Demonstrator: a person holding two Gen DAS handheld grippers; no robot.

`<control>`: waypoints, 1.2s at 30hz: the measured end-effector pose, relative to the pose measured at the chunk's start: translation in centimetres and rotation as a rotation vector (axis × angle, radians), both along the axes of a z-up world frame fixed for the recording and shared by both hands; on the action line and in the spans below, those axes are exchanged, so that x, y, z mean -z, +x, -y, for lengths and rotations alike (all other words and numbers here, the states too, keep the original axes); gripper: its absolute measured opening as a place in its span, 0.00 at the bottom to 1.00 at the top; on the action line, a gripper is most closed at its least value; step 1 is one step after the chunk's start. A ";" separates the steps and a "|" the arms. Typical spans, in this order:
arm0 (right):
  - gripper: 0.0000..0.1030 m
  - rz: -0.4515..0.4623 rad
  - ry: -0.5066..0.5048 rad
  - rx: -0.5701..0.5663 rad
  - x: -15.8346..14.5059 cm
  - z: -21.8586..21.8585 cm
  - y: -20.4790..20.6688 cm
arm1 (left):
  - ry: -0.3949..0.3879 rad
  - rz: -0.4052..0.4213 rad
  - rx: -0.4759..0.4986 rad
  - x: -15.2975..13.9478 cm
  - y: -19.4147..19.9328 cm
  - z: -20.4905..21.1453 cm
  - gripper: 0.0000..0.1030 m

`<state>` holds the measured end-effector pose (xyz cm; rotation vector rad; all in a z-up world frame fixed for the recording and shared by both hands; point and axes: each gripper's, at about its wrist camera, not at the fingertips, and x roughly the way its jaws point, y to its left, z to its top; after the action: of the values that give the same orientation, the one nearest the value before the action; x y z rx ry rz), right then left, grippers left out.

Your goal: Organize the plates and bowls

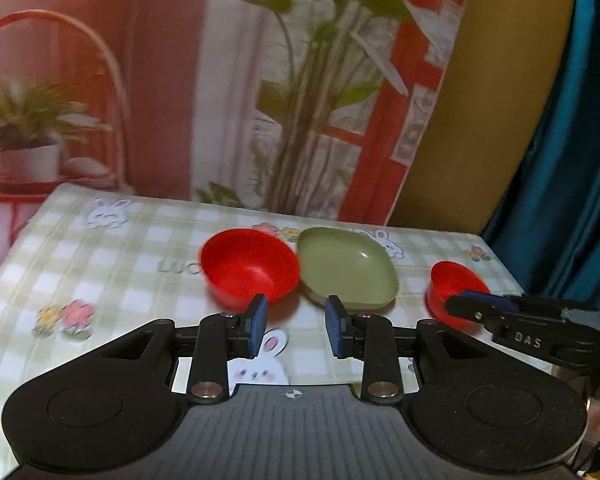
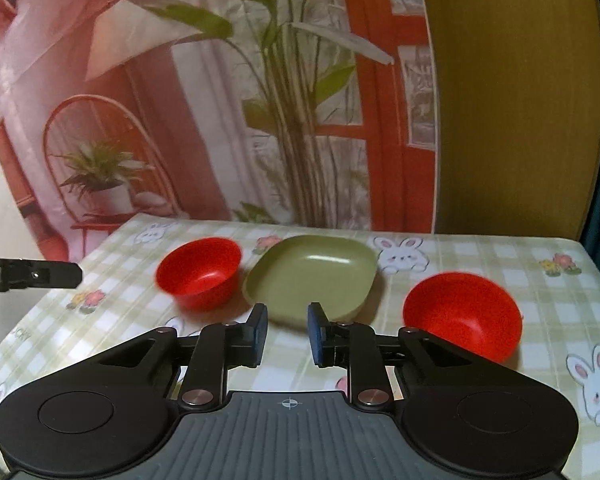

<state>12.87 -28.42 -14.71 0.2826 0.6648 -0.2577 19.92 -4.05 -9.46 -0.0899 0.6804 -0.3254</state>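
Observation:
A green square plate point(image 1: 348, 266) point(image 2: 312, 280) lies mid-table. One red bowl point(image 1: 250, 264) point(image 2: 198, 272) stands just left of it, almost touching. A second red bowl point(image 1: 454, 290) point(image 2: 462, 314) stands apart to the right. My left gripper point(image 1: 296, 326) is open and empty, above the table just short of the gap between the left bowl and the plate. My right gripper point(image 2: 287, 330) is open and empty, just short of the plate's near edge. The right gripper's finger also shows in the left wrist view point(image 1: 484, 304), in front of the right bowl.
The table wears a green checked cloth point(image 2: 480, 256) with rabbits and flowers. A printed backdrop point(image 2: 220, 100) of plants hangs right behind the far edge. A wooden panel point(image 2: 512, 100) and a blue curtain point(image 1: 572, 140) stand at the right. The left gripper's finger point(image 2: 40, 274) shows at far left.

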 end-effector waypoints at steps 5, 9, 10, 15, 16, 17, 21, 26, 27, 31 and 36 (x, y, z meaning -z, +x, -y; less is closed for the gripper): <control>0.22 -0.076 0.055 0.064 2.6 2.4 3.5 | 0.006 -0.067 0.017 2.6 4.4 2.4 0.32; 0.22 -0.141 0.053 0.112 4.6 4.2 6.1 | 0.027 -0.090 0.035 4.3 6.4 3.1 0.32; 0.22 -0.154 0.055 0.119 5.0 4.6 6.6 | 0.026 -0.093 0.037 4.5 6.9 3.1 0.32; 0.22 -0.248 0.016 0.131 7.3 5.2 9.1 | 0.022 -0.114 0.038 5.7 8.3 3.0 0.33; 0.22 -0.264 0.017 0.129 7.6 5.3 9.5 | 0.022 -0.117 0.038 5.8 8.5 3.0 0.33; 0.22 -0.278 0.015 0.124 7.9 5.3 9.8 | 0.024 -0.121 0.039 6.0 8.6 3.0 0.33; 0.21 -0.320 -0.001 0.093 8.6 5.1 10.3 | 0.031 -0.133 0.045 6.5 9.3 3.1 0.33; 0.16 -0.348 -0.040 0.056 8.5 4.6 10.3 | 0.034 -0.124 0.062 6.9 10.0 3.6 0.32; 0.15 -0.350 -0.043 0.048 8.6 4.5 10.3 | 0.034 -0.123 0.065 7.0 10.1 3.8 0.32; 0.13 -0.365 -0.067 0.018 8.6 4.4 10.1 | 0.047 -0.119 0.069 7.1 10.6 4.7 0.32; 0.12 -0.363 -0.067 -0.006 8.5 4.4 9.8 | 0.038 -0.119 0.095 7.3 10.5 5.3 0.32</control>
<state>22.65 -32.81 -23.25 0.1701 1.0130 -0.3288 30.42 -9.35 -16.77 -0.0405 0.8105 -0.4005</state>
